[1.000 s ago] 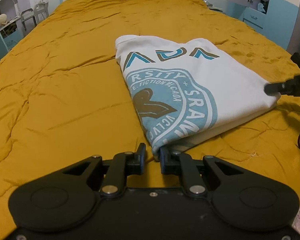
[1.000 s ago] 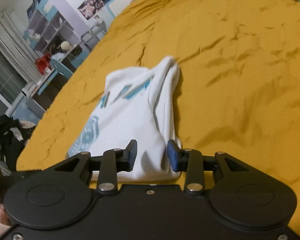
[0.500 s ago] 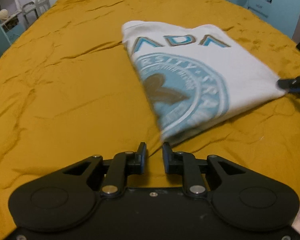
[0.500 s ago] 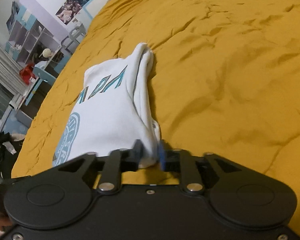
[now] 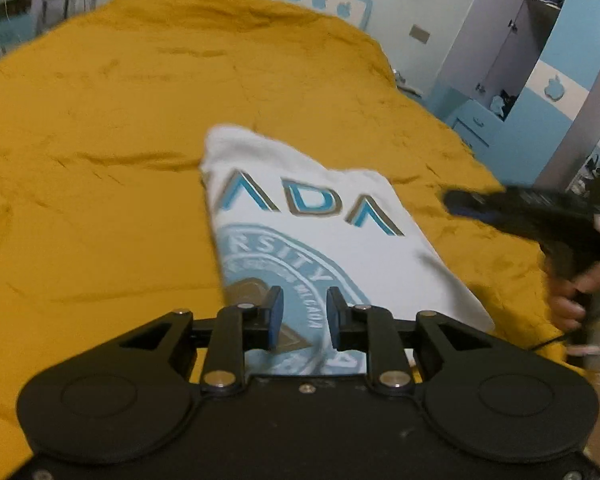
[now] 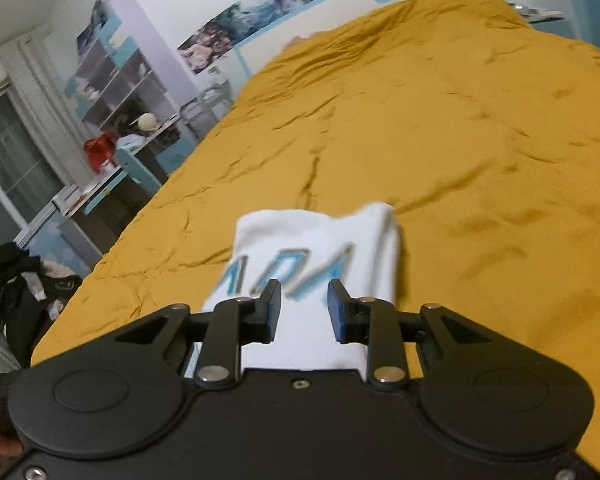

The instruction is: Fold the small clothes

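Observation:
A folded white T-shirt (image 5: 328, 216) with a blue round print and blue letters lies flat on the mustard bedspread (image 5: 100, 140). My left gripper (image 5: 304, 310) hovers over its near end. Its jaws are opening, and the pads press on nothing. In the left wrist view my right gripper (image 5: 460, 202) reaches in blurred from the right, off the shirt's right edge, held by a person's hand (image 5: 576, 300). From the right wrist view the T-shirt (image 6: 312, 236) lies under and beyond the right gripper (image 6: 300, 304), which is open with nothing pinched.
The bedspread (image 6: 480, 120) stretches wide and wrinkled around the shirt. A blue and white wardrobe (image 5: 540, 80) stands past the bed's right side. Shelves (image 6: 112, 76), a cluttered desk (image 6: 112, 152) and a heap of dark clothes (image 6: 12, 276) line the other side.
The right gripper let go of the shirt's folded edge and opened. Both grippers drew back and rose. The left jaws widened. The shirt stays folded on the bed.

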Action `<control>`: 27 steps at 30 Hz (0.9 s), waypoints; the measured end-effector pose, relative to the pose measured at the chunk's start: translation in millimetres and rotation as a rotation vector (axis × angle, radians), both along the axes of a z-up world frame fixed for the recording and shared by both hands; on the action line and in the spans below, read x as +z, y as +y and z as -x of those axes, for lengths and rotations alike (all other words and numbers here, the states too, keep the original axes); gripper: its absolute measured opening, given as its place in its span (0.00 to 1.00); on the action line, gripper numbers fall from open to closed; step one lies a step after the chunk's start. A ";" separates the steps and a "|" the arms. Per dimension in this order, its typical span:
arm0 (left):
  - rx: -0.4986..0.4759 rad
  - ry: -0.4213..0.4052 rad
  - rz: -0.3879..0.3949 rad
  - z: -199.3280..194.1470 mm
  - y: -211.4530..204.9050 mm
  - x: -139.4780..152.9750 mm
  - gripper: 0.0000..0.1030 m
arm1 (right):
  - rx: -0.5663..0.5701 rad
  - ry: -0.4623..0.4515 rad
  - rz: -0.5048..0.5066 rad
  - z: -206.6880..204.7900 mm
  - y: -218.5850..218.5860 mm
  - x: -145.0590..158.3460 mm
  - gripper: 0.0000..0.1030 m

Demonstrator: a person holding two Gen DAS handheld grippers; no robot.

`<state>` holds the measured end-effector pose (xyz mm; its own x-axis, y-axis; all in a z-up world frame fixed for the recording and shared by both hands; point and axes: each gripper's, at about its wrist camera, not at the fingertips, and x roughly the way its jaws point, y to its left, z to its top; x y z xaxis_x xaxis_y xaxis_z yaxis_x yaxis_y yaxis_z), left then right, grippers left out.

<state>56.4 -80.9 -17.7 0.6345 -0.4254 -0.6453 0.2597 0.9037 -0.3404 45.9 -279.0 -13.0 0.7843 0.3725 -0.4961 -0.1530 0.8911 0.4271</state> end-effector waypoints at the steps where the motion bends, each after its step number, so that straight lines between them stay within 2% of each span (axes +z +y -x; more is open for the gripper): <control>1: 0.002 0.028 -0.008 -5.2 -4.0 -7.9 0.21 | 0.002 0.005 -0.008 -12.8 0.8 -4.9 0.26; 3: 0.003 0.065 -0.029 -5.8 -9.7 -20.3 0.22 | 0.005 0.023 -0.011 -38.6 2.9 -15.3 0.26; 5: 0.003 0.063 -0.033 -4.1 -9.6 -29.8 0.25 | -0.007 0.054 -0.022 -62.2 -0.5 -28.5 0.28; 7: -0.013 0.049 -0.050 -2.4 -10.6 -33.8 0.27 | -0.041 0.094 0.006 -79.2 -5.3 -44.1 0.37; 9: -0.022 0.046 -0.051 -1.3 -6.9 -34.1 0.27 | -0.120 0.155 0.051 -94.0 -13.9 -61.9 0.33; 10: -0.025 0.048 -0.051 -0.4 -6.1 -33.4 0.27 | -0.146 0.175 0.039 -97.4 -19.6 -68.2 0.32; 11: -0.029 0.052 -0.048 0.7 -5.4 -30.6 0.27 | -0.204 0.196 0.045 -98.0 -25.1 -72.4 0.47; 12: -0.037 0.059 -0.042 -0.6 -3.3 -28.0 0.28 | -0.223 0.210 0.025 -96.8 -30.1 -75.1 0.53; 15: -0.045 0.078 0.044 -8.5 13.8 -16.0 0.33 | -0.241 0.188 -0.024 -80.2 -30.1 -63.5 0.50; 18: 0.000 0.030 0.097 -30.8 39.7 -0.5 0.38 | -0.168 0.054 -0.057 -43.0 -7.3 -34.0 0.50; 21: 0.066 0.003 0.138 -77.2 63.8 2.5 0.38 | 0.000 -0.031 -0.101 -10.9 35.5 -15.2 0.50; 24: 0.109 -0.035 0.111 -126.7 74.8 -1.8 0.37 | 0.128 -0.030 -0.050 11.8 87.6 -19.7 0.50; 27: 0.109 0.023 0.171 -178.8 79.2 -20.6 0.37 | 0.206 0.026 -0.065 24.9 127.7 -34.1 0.50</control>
<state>235.2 -1.7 -38.4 0.6686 -0.4596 -0.5845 0.1533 0.8544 -0.4964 21.0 -151.3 -47.1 0.6756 0.5551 -0.4852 -0.3171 0.8129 0.4885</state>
